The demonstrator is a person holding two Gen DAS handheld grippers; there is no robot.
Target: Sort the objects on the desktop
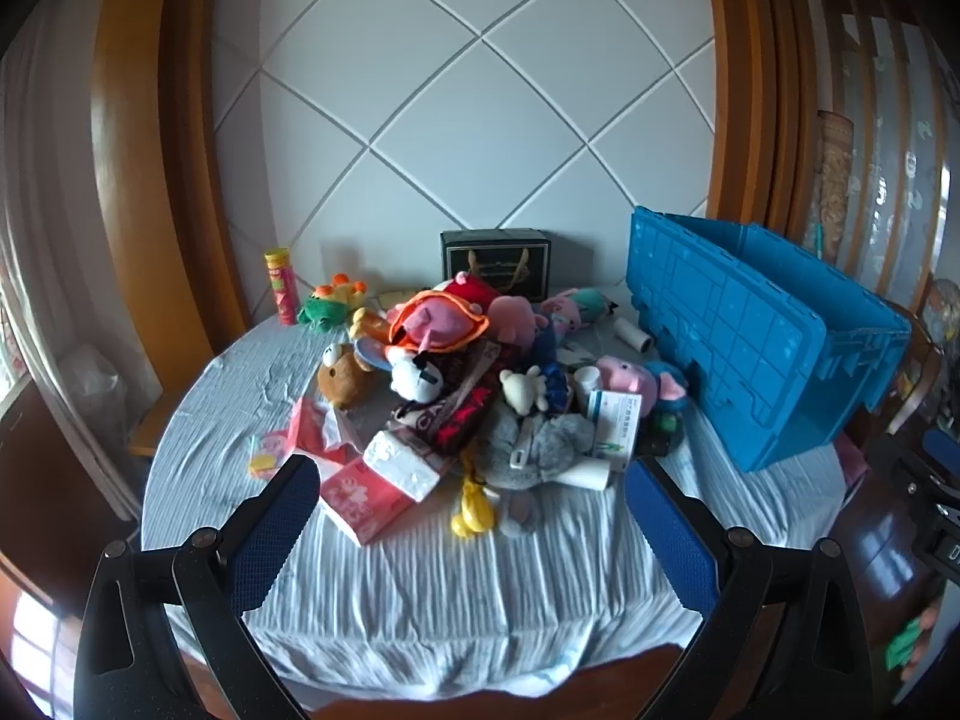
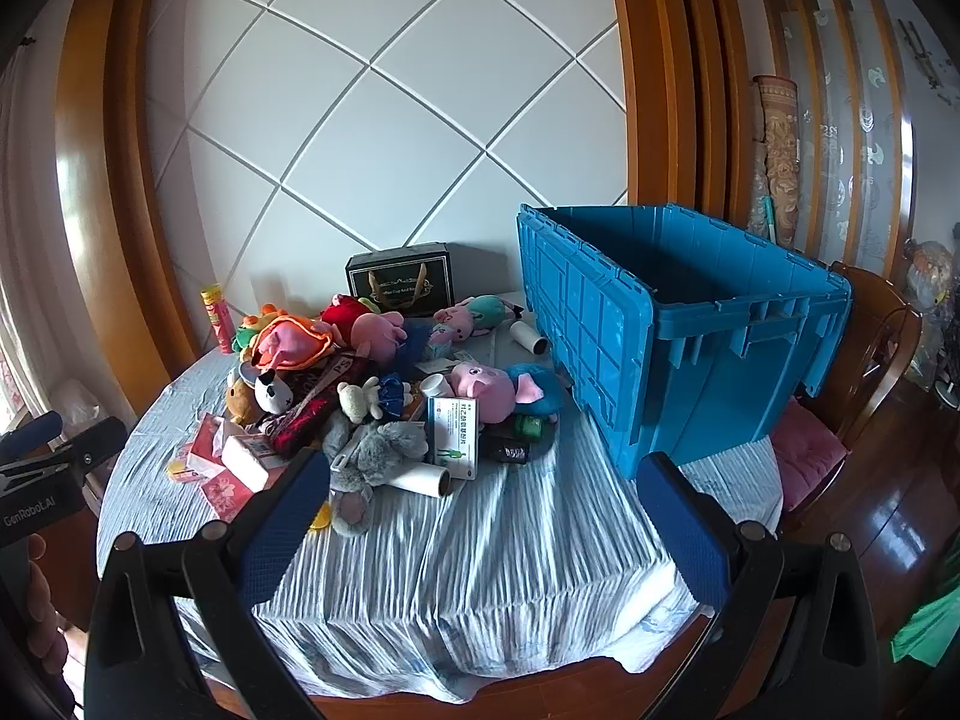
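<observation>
Claws: left (image 1: 471, 498) and right (image 2: 483, 495) were held agape, empty | pile (image 1: 468, 384) was seen ahead | crate (image 2: 690, 336) ahead-right, open top, judged ready for sorting.

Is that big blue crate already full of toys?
No, the blue crate looks empty inside in the right wrist view, while the toys lie piled on the table beside it.
</observation>
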